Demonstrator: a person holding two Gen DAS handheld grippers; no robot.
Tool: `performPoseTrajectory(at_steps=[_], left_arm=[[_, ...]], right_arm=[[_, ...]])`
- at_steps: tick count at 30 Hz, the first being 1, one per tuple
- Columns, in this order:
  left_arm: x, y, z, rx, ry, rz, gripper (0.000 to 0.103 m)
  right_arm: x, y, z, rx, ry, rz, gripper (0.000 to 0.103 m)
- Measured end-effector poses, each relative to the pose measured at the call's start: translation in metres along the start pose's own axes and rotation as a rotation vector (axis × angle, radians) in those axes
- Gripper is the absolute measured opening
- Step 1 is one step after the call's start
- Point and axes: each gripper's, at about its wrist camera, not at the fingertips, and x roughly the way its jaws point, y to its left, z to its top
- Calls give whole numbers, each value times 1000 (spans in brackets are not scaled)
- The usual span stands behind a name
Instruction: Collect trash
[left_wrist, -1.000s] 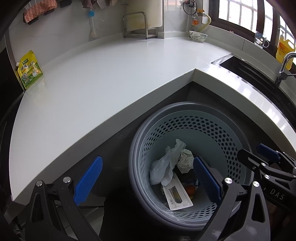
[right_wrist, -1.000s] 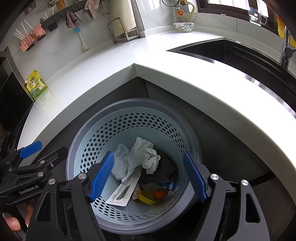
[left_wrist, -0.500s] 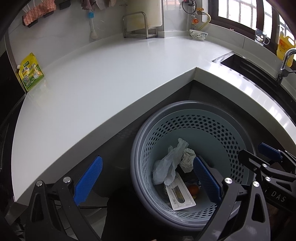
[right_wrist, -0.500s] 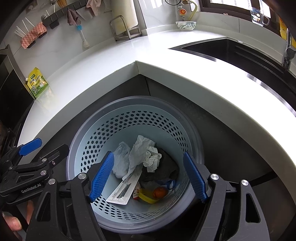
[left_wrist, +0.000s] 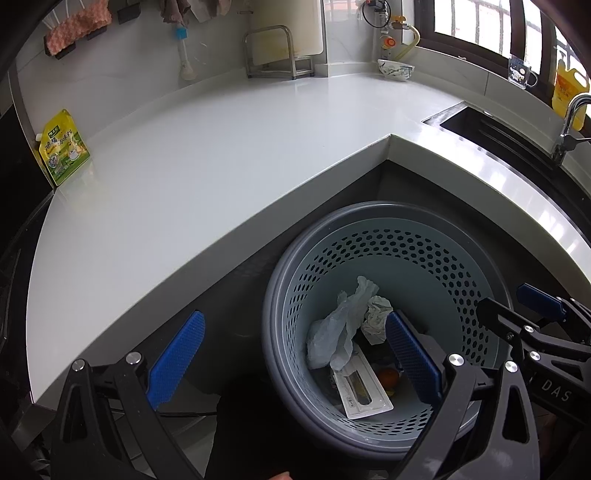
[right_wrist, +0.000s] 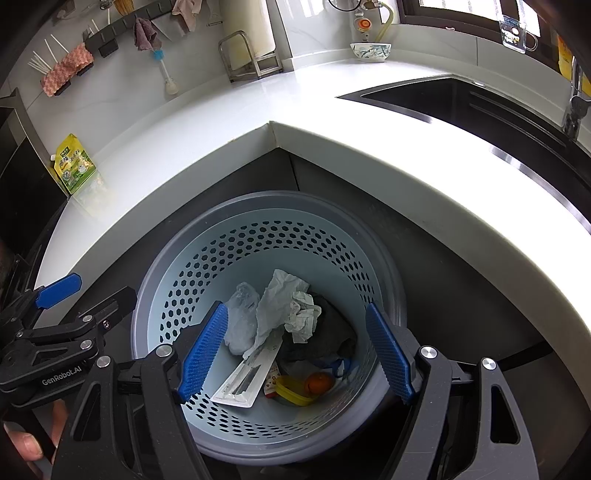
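A round grey-blue perforated trash basket (left_wrist: 369, 206) (right_wrist: 258, 197) stands on the floor in the inner corner of the counter. Inside it lie a clear plastic bag (left_wrist: 332, 332) (right_wrist: 240, 321), crumpled white paper (left_wrist: 375, 314) (right_wrist: 295, 314), a flat white blister pack (left_wrist: 364, 391) (right_wrist: 247, 380), a small orange fruit (left_wrist: 388, 376) (right_wrist: 319, 382) and a yellow scrap (right_wrist: 291, 395). My left gripper (left_wrist: 293, 317) hangs open over the basket's left rim, holding nothing. Above the basket's middle my right gripper (right_wrist: 295, 306) is open too, its blue pads wide apart and empty.
The white L-shaped counter (left_wrist: 184, 166) wraps around the basket. On it are a yellow-green pouch (left_wrist: 62, 147) at far left, a metal rack (left_wrist: 277, 51) and a bowl (left_wrist: 395, 68) at the back. A dark sink (left_wrist: 498, 136) with a faucet is at right. A thumb (right_wrist: 26, 443) shows at lower left.
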Motion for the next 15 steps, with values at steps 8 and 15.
performPoseTrajectory(at_steps=[8, 15], left_arm=[[1, 1, 0, -2, 6, -5, 97], [2, 2, -1, -9, 8, -8, 97]], right_arm=[[0, 1, 0, -2, 0, -2, 74], [0, 1, 0, -2, 0, -2, 74]])
